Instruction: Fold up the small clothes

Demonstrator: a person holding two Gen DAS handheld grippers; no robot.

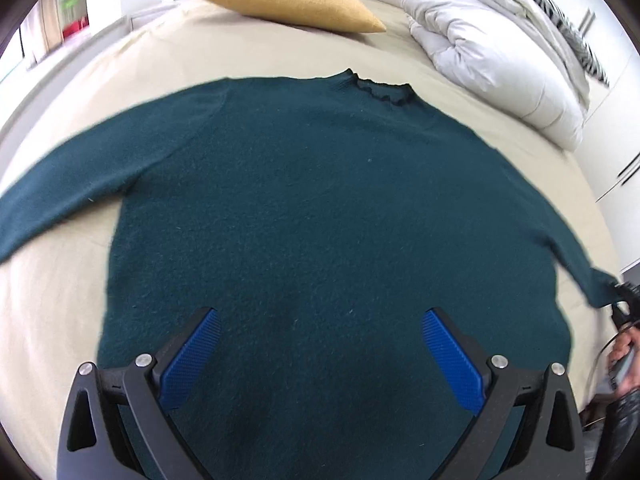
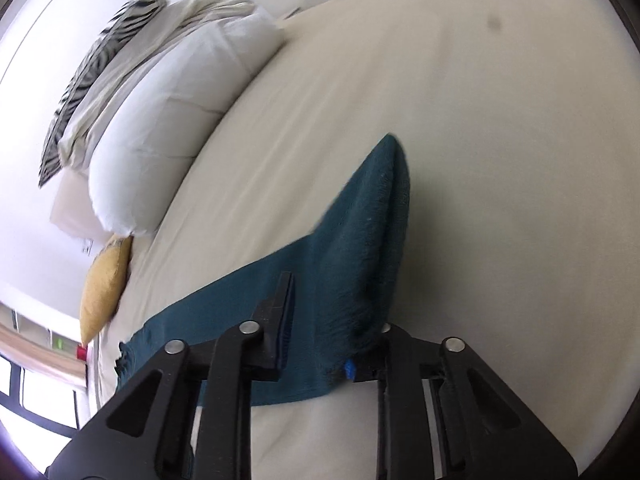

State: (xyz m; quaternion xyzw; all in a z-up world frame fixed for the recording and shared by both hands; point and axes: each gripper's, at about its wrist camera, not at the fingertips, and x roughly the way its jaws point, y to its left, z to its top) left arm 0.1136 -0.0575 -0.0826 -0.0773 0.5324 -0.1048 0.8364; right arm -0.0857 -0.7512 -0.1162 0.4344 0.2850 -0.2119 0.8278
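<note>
Beige sheet (image 1: 248, 56) covers the bed in front of you, and a dark teal sweater (image 1: 320, 208) lies flat on it, collar away from you and hem toward you. From your left wrist view, its left sleeve (image 1: 60, 192) runs out flat to the frame's left edge. Your left gripper (image 1: 320, 344) hangs over the lower body of the sweater with its blue pads (image 1: 192, 352) spread wide, nothing between them. Beyond the collar sits a yellow pillow (image 1: 296, 0), and to its right a white duvet (image 1: 500, 60) is bunched up with a zebra-striped cushion (image 1: 560, 16) behind it. Far right, the other sleeve (image 1: 576, 264) stretches to the edge of the bed, where your right gripper (image 1: 624, 300) meets its cuff. In the right wrist view, your right gripper (image 2: 320, 320) is pinching that sleeve (image 2: 360, 240): the cloth rises in a peak between the nearly closed fingers (image 2: 280, 312), and a sliver of blue pad shows at the right one. The rest of the sleeve trails left across the sheet (image 2: 480, 120).
</note>
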